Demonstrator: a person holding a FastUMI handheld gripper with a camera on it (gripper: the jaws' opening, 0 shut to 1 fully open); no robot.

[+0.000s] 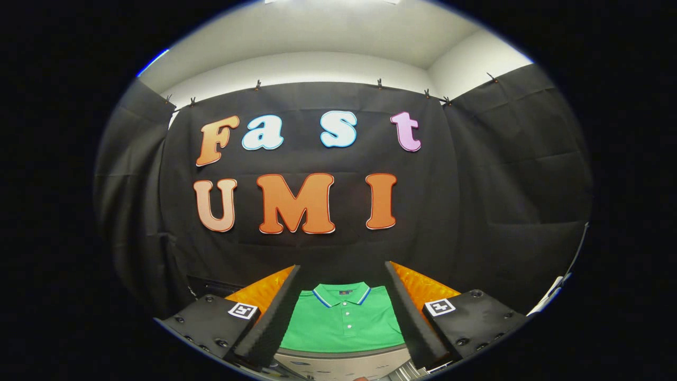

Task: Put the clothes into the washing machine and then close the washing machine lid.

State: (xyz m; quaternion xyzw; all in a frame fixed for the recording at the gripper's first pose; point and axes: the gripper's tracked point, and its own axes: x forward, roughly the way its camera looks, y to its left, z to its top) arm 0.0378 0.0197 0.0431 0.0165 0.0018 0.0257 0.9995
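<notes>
Tool [342, 275] is held level and high, its two fingers [275, 317] spread wide apart with nothing gripped between them.

A green polo shirt [344, 325] lies flat, seen in the gap between the fingers and a little ahead of them. Collar end points toward the booth wall; collar has a blue-and-white trim, placket shows two white buttons. Neither finger touches the shirt.

The shirt rests on an orange surface [423, 288], which shows on both sides outside the fingers, at the shirt's shoulders. Cannot tell whether this is a cloth or the bench top itself. The shirt's near hem ends in a straight edge; just below it sits a pale grey strip [344, 362] with faint marks, too blurred to identify.

Beyond the shirt's collar, the black cloth wall [476, 211] hangs close behind the orange surface. Side curtains close in on left and right. Open air above the shirt, between tool and wall. White ceiling [338, 37] overhead.
</notes>
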